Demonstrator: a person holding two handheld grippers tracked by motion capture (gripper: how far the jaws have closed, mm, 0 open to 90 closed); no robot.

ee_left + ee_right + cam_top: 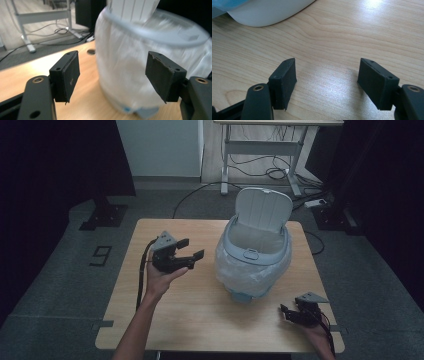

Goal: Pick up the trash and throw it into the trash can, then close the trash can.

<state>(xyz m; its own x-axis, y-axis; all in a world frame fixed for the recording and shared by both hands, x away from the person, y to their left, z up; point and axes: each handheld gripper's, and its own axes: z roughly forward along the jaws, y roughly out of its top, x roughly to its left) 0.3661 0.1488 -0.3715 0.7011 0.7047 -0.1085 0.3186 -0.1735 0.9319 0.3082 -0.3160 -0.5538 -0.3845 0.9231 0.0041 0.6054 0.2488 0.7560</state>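
Small pale-blue lidded trash bin [253,262]: upright on the wooden table, right of centre. Flip lid [263,209] raised at 12 o'clock. White plastic liner [120,72] folded over rim, draping outer walls.

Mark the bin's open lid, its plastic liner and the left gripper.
open lid [264,209]: high view, middle of its ribbed inner face.
plastic liner [120,62]: left gripper view, bag draped over the bin's side.
left gripper [191,248]: high view, midway between its fingertips.

In the left gripper view the bin [140,72] was blurred, its lid [133,10] cut off at the top; in the right gripper view, just its near corner [262,12] showed.
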